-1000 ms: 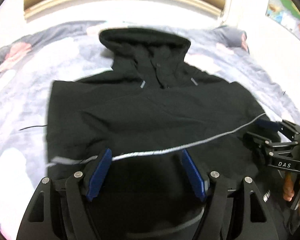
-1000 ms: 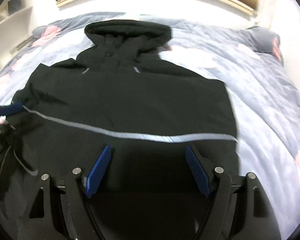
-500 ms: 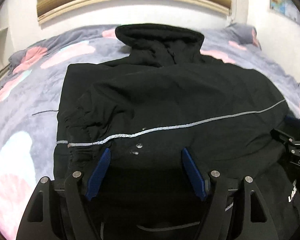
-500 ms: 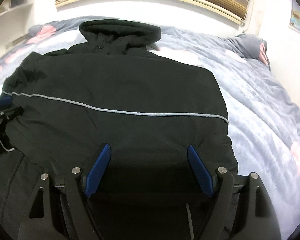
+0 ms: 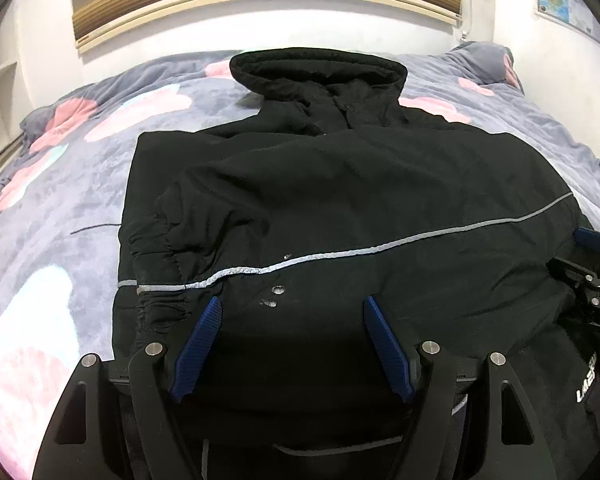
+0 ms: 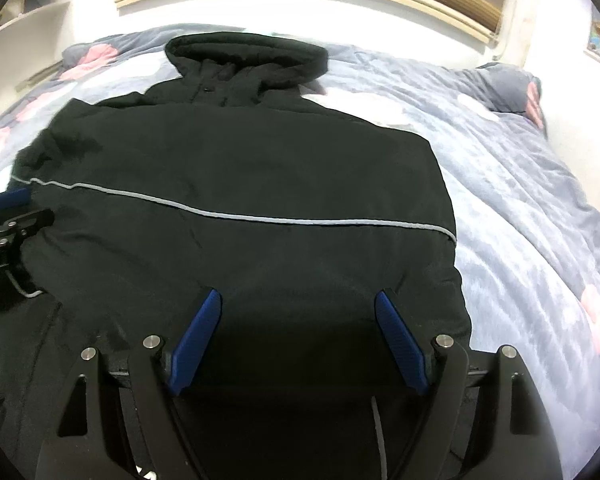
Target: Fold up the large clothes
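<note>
The black jacket [image 5: 340, 208] lay flat on the floral bedspread [image 5: 52, 208], hood [image 5: 316, 72] at the far end, its long axis running straight away from both tools. The left gripper [image 5: 292, 340] and right gripper [image 6: 296, 336] stood side by side over the near part, jaws spread, the 2 pinching nothing. Neither looked nearer; the next fold likely needed both.

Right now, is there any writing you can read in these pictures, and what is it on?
"DA", cut off by the picture edge: on the right gripper.
"LASE", white, partly hidden, uncertain: on the black jacket, bottom right.
Wall poster: too small to read.
</note>
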Demonstrator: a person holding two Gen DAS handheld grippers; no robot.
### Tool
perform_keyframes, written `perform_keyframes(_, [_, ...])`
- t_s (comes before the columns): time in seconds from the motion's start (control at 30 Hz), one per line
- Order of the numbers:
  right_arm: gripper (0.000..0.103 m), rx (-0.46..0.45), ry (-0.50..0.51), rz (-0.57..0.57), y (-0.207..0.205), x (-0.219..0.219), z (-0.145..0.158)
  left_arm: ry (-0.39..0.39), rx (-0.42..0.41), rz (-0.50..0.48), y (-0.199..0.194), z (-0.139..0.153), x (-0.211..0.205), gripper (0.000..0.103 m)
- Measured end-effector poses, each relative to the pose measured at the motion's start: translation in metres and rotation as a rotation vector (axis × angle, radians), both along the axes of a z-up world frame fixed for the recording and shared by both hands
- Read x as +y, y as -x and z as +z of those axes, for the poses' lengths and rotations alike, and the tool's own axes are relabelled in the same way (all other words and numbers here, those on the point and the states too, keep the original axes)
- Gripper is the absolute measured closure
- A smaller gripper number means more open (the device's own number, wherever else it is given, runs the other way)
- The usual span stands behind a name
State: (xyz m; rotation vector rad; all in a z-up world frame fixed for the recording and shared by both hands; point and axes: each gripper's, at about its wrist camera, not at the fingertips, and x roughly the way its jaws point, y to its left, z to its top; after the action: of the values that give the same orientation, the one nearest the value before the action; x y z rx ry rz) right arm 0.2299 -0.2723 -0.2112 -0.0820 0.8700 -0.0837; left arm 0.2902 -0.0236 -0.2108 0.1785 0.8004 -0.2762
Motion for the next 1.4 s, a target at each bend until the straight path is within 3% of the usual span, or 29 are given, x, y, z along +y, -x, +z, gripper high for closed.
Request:
perform_keyframes(0.2, [0.021,0.060,-0.106,0.063,-0.022,-0.007,0.023,0.084,0.015,-0.074,-0.006,0.039,0.000,0.028])
perform_keyframes(0.6, [0.021,0.116,-0.171,0.052,-0.098,-0.016,0.113,0.169,0.139,-0.009,-0.074,0.128,0.011,0.028])
perform_keyframes(0.63, [0.022,0.114,-0.177,0.050,-0.103,-0.017,0.122,0.178,0.148,0.002,-0.080,0.137,0.013,0.028])
perform_keyframes(0.7, [0.035,0.117,-0.181,0.046,-0.116,-0.021,0.139,0.202,0.167,0.015,-0.093,0.155,0.018,0.028])
perform_keyframes(0.77, [0.037,0.135,-0.194,0.033,-0.132,-0.027,0.149,0.198,0.165,0.026,-0.104,0.169,0.019,0.028])
perform_keyframes(0.9, [0.037,0.142,-0.272,-0.025,-0.172,-0.053,0.159,0.102,0.133,0.086,-0.139,0.188,0.018,0.028])
perform_keyframes(1.03, [0.037,0.185,-0.329,-0.111,-0.228,-0.079,0.141,0.118,0.150,0.109,-0.191,0.183,0.019,0.028])
perform_keyframes(1.13, [0.036,0.236,-0.396,-0.147,-0.276,-0.092,0.107,0.134,0.179,0.126,-0.240,0.161,0.019,0.028])
perform_keyframes(1.3, [0.036,0.274,-0.412,-0.145,-0.331,-0.088,0.072,0.142,0.272,0.124,-0.318,0.107,0.014,0.028])
perform_keyframes(1.4, [0.036,0.283,-0.390,-0.121,-0.359,-0.077,0.058,0.115,0.290,0.101,-0.344,0.085,0.004,0.028])
